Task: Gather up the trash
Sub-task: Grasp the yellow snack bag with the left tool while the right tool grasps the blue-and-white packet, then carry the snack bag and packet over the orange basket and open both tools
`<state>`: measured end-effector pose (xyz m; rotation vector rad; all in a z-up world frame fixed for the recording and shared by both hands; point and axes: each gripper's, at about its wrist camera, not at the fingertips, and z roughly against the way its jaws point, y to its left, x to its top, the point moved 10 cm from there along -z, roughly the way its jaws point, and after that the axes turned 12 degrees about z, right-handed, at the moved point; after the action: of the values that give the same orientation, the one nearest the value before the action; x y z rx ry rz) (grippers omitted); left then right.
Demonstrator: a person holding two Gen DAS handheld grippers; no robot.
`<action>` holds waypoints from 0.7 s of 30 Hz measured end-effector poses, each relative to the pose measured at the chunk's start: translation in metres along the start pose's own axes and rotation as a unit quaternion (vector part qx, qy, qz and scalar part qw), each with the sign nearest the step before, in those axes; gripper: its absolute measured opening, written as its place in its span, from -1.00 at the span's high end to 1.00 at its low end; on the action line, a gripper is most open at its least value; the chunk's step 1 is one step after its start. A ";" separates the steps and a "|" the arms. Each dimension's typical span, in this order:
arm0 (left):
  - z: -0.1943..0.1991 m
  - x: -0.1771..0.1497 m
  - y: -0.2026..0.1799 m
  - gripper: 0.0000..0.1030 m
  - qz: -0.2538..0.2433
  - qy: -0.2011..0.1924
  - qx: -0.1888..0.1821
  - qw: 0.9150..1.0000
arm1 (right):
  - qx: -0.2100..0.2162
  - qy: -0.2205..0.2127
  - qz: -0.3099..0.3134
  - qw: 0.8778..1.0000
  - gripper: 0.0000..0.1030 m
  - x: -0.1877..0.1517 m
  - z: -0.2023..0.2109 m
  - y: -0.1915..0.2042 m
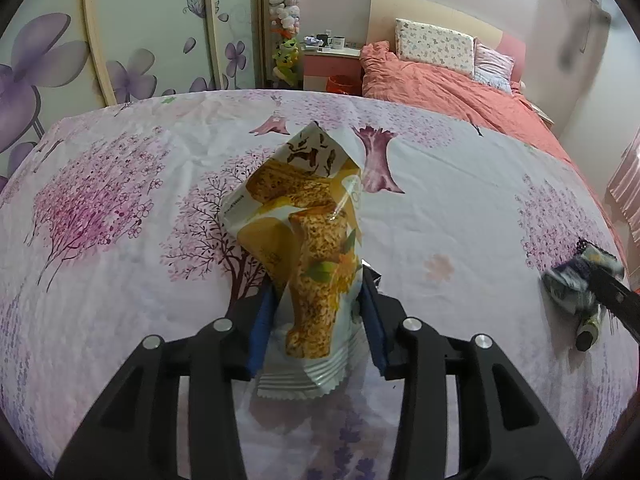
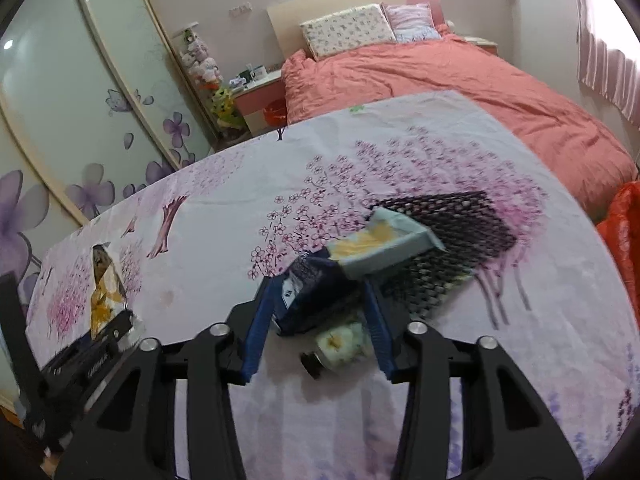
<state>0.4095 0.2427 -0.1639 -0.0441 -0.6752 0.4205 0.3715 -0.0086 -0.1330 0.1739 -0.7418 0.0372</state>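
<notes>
Gripping a yellow snack wrapper (image 1: pixel 308 240) between its blue pads, the left gripper (image 1: pixel 316 304) holds it upright above the floral tablecloth (image 1: pixel 120 208); the right gripper (image 2: pixel 316 312) is clamped on a crumpled dark-blue packet (image 2: pixel 316 292) whose pale torn end sticks out toward the black mesh basket (image 2: pixel 452 232); the basket lies on the tablecloth just beyond that packet; a small bottle (image 2: pixel 340 344) lies on the cloth beneath the packet.
</notes>
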 end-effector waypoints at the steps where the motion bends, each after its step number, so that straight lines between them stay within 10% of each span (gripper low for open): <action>1: 0.000 0.000 0.000 0.21 0.000 0.000 0.000 1.000 | -0.002 -0.003 0.000 1.000 0.36 0.005 -0.004 0.000; 7: 0.001 -0.001 -0.001 0.20 0.002 0.000 -0.003 1.000 | -0.016 -0.005 0.023 1.000 0.45 0.017 -0.015 0.007; 9: 0.001 -0.002 0.000 0.20 0.003 0.000 -0.004 1.000 | -0.014 0.002 0.039 0.999 0.85 0.015 -0.022 0.013; 21: 0.016 0.000 -0.013 0.61 -0.029 -0.018 -0.045 0.998 | 0.011 -0.046 0.058 0.997 0.90 0.023 0.026 0.001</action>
<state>0.4046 0.2294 -0.1494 -0.1023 -0.7290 0.3352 0.3707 -0.0124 -0.0984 0.1545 -0.8426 0.1492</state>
